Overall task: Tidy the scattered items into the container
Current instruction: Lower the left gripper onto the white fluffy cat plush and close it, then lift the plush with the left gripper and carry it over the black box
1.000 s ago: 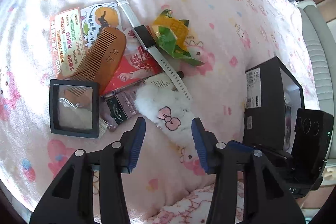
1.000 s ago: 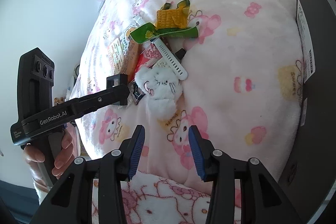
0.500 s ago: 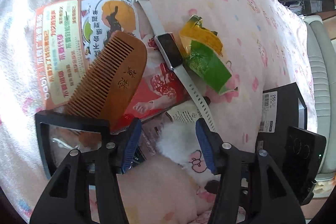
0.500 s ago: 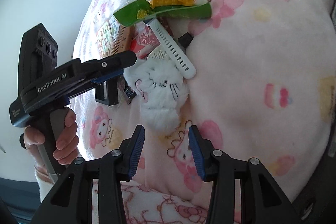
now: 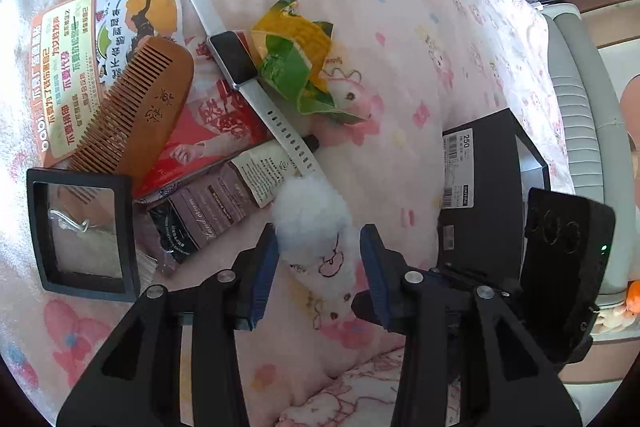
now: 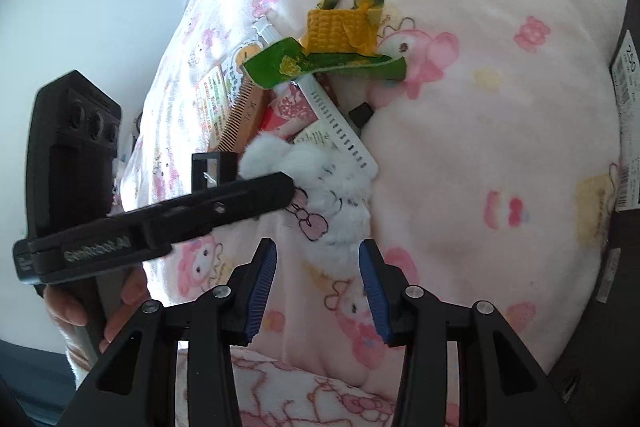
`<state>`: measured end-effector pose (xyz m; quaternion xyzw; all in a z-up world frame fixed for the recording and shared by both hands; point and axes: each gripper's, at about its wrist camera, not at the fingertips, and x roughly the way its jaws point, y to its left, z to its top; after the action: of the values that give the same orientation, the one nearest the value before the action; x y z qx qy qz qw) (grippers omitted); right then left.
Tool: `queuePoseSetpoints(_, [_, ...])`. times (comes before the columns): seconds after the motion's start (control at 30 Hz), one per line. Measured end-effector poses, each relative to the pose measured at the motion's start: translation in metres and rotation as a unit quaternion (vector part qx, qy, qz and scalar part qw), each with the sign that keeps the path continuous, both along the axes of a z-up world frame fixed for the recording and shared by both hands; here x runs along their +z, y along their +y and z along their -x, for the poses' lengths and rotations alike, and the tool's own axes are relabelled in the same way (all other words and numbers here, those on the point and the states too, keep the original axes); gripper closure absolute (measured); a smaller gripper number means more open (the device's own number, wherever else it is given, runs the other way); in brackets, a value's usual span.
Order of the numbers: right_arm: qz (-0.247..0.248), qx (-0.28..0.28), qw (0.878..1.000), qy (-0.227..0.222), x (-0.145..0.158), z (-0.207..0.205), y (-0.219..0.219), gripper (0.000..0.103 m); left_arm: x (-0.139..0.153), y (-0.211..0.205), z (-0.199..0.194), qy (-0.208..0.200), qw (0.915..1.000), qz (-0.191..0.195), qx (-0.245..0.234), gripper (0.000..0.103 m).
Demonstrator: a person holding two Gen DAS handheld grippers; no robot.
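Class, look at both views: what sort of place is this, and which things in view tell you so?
Probably a bedroom at home: a soft pink cartoon blanket covers what looks like a bed, with personal items on it, such as a comb, a watch and a fluffy toy.

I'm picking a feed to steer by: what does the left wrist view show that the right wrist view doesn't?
Left wrist only: the watch face, the hand cream tube, the black box's open top, the whole comb.
Right wrist only: the left gripper from the side, closing around the toy, and the hand holding it.
Both: the white plush toy, the green-yellow wrapper, the pink blanket.
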<state>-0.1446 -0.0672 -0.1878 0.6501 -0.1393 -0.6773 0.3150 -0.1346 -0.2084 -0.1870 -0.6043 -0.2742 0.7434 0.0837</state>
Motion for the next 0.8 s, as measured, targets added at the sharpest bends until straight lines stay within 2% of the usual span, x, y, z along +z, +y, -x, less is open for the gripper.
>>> queuePoseSetpoints(0.13, [0.011, 0.021, 0.999, -0.033, -0.021, -0.001, -0.001, 0.064, -0.008, -0.02, 0.022, -0.018, 0.9976, -0.038, 0.056, 0.061])
queuePoseSetpoints(0.17, [0.018, 0.026, 0.999, -0.043, -0.025, -0.001, -0.004, 0.064, -0.011, -0.022, 0.027, -0.02, 0.9974, -0.034, 0.06, 0.061])
queuePoseSetpoints(0.27, [0.014, 0.036, 0.998, -0.044, -0.03, -0.002, -0.011, 0.064, -0.019, -0.019, 0.036, -0.033, 0.9983, -0.001, 0.049, 0.061])
queuePoseSetpoints(0.3, [0.013, 0.04, 0.998, -0.043, -0.031, -0.002, -0.012, 0.064, -0.023, -0.016, 0.037, -0.037, 0.9985, 0.006, 0.041, 0.066])
queuePoseSetpoints(0.33, [0.013, 0.041, 0.998, -0.044, -0.033, -0.002, -0.013, 0.064, -0.027, -0.013, 0.036, -0.039, 0.9986, 0.01, 0.033, 0.078])
queuePoseSetpoints(0.37, [0.013, 0.041, 0.998, -0.044, -0.035, 0.0, -0.013, 0.064, -0.031, -0.01, 0.034, -0.041, 0.9988, 0.006, 0.027, 0.082])
queuePoseSetpoints(0.5, [-0.01, 0.043, 0.998, -0.044, -0.038, -0.002, -0.022, 0.064, -0.031, -0.01, 0.023, -0.035, 0.9987, -0.022, 0.03, 0.083])
queuePoseSetpoints(0.6, [0.013, 0.015, 0.999, -0.035, -0.03, -0.001, -0.011, 0.065, -0.019, -0.006, 0.013, -0.026, 0.9994, -0.018, 0.014, 0.083])
queuePoseSetpoints(0.7, [0.049, -0.023, 0.998, -0.018, -0.01, 0.001, 0.006, 0.065, -0.01, 0.009, 0.004, -0.024, 0.9992, 0.003, -0.03, 0.083])
queuePoseSetpoints(0.77, [0.053, -0.042, 0.998, 0.002, 0.003, 0.001, 0.012, 0.065, -0.008, 0.013, 0.0, -0.026, 0.9974, 0.048, -0.048, 0.08])
queuePoseSetpoints(0.8, [0.044, -0.042, 0.998, 0.008, 0.007, 0.0, 0.012, 0.065, -0.009, 0.008, -0.001, -0.031, 0.9967, 0.065, -0.038, 0.078])
